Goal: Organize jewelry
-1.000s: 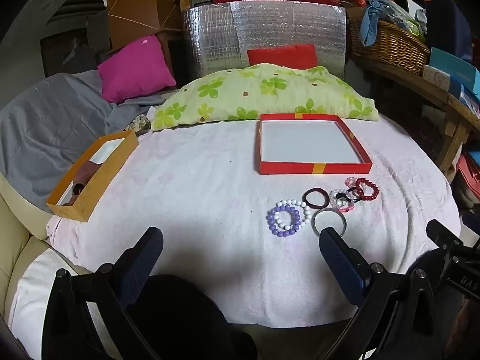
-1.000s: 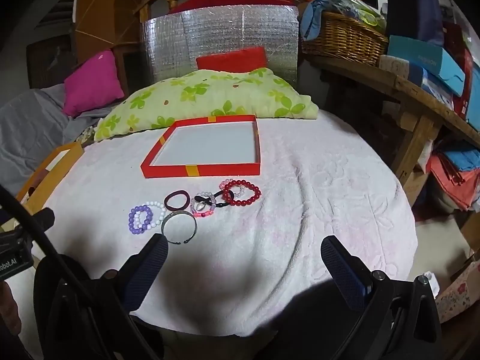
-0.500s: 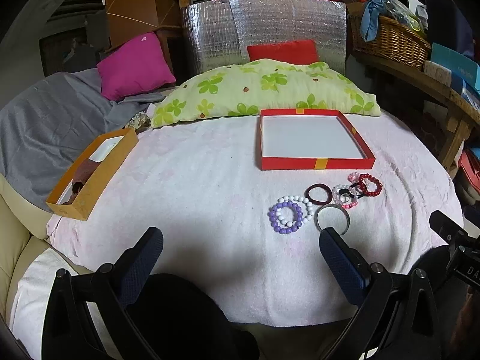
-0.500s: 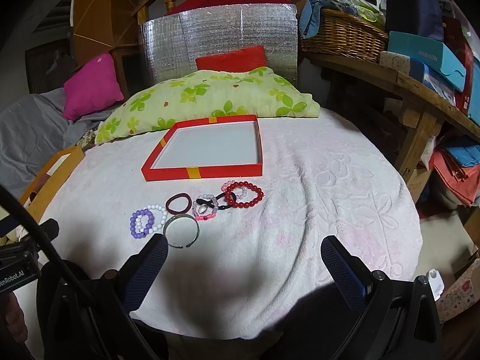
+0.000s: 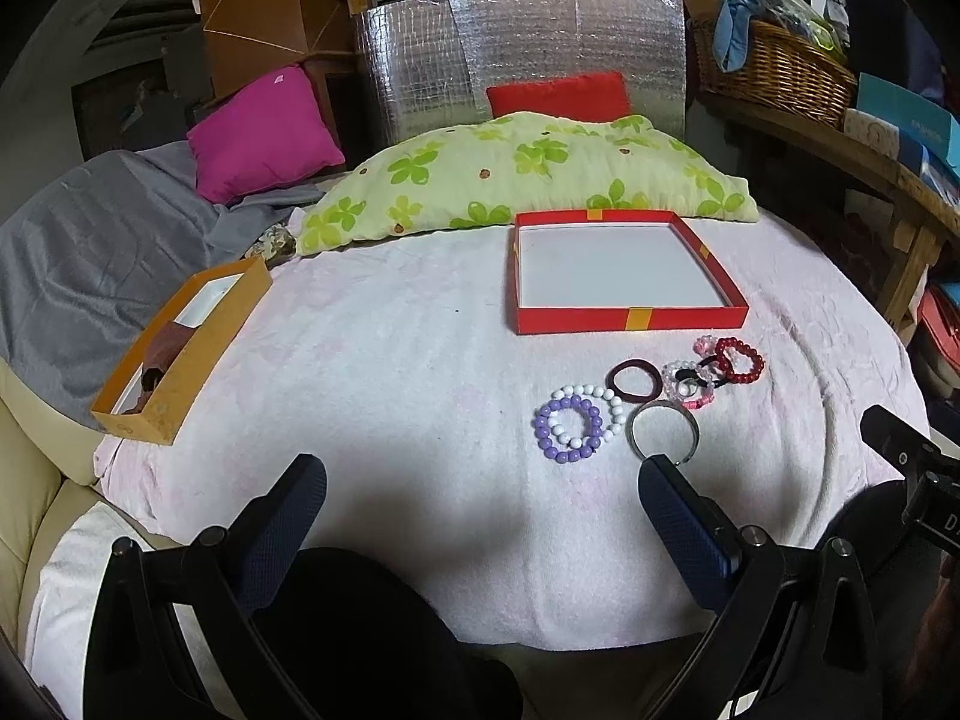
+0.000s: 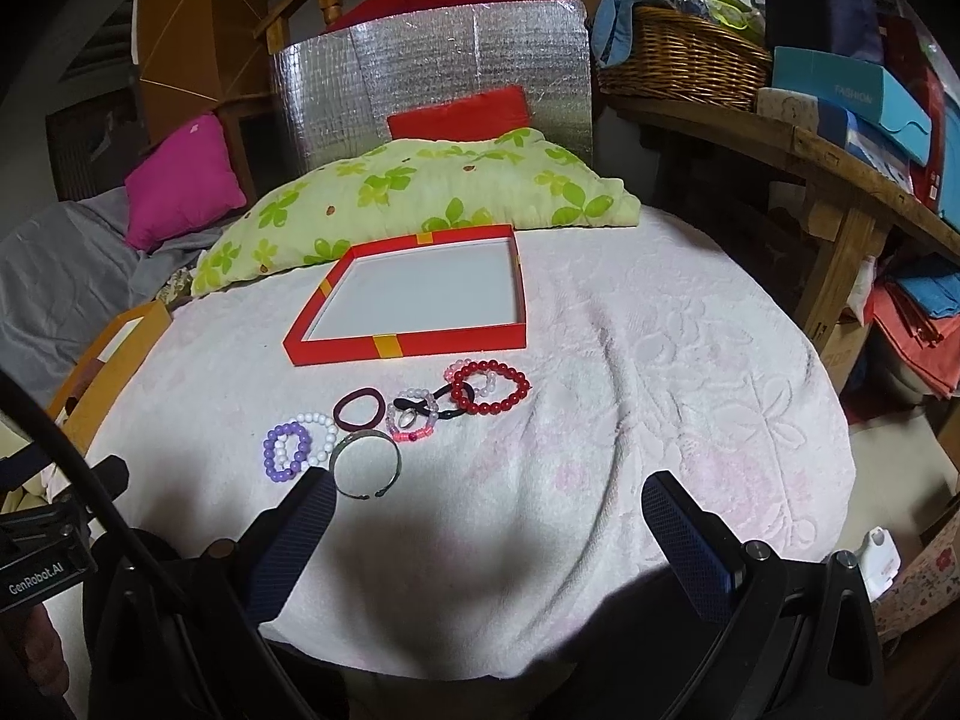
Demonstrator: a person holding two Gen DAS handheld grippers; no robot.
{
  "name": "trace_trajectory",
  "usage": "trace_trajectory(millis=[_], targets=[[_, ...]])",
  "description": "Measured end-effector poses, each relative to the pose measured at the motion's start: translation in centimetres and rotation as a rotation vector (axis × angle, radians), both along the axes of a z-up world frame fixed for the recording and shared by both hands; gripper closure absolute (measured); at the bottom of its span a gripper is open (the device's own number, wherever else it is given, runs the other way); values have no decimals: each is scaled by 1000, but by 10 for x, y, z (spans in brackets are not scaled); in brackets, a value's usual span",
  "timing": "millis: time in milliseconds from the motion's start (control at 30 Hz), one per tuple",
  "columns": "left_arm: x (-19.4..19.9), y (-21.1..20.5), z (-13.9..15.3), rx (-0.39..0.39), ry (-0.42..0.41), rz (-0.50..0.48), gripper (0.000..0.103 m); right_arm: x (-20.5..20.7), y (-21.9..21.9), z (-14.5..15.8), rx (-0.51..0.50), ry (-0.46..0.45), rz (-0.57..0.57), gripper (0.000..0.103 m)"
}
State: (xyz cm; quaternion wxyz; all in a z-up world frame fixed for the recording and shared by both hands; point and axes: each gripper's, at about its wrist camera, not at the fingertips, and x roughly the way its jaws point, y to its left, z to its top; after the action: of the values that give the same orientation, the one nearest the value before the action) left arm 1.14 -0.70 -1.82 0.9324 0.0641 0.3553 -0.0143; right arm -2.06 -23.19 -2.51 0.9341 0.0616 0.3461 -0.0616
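Observation:
Several bracelets lie in a row on the pink cloth: a purple bead bracelet (image 5: 567, 430) (image 6: 287, 453), a white bead one (image 5: 600, 405), a dark red hair band (image 5: 633, 380) (image 6: 359, 408), a silver bangle (image 5: 663, 429) (image 6: 366, 459), a pink-white one (image 6: 410, 417) and a red bead bracelet (image 5: 740, 360) (image 6: 489, 387). Behind them is an empty red tray (image 5: 627, 319) (image 6: 396, 346). My left gripper (image 5: 480, 480) is open and empty, near the bangle. My right gripper (image 6: 486, 498) is open and empty, its left finger beside the bangle.
An orange box (image 5: 180, 354) with dark items sits at the table's left edge. A green flowered pillow (image 5: 528, 171) lies behind the tray. A wooden shelf with a wicker basket (image 6: 678, 60) and boxes stands on the right. The table edge is right below both grippers.
Both grippers have moved slightly forward toward the bracelets. The jewelry and tray have not moved.

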Motion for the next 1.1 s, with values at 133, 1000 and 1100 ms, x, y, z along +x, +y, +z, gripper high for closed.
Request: trace_trajectory(millis=[133,1000,1100], targets=[[0,-1,0,0,0,-2,0,1,0,0,1,1,0,0],[2,-5,-2,6,12,-14,0,6,0,-2,13,8,5,0],[3,-5,-2,7,12,-15,0,7,0,-2,14,9,8,0]])
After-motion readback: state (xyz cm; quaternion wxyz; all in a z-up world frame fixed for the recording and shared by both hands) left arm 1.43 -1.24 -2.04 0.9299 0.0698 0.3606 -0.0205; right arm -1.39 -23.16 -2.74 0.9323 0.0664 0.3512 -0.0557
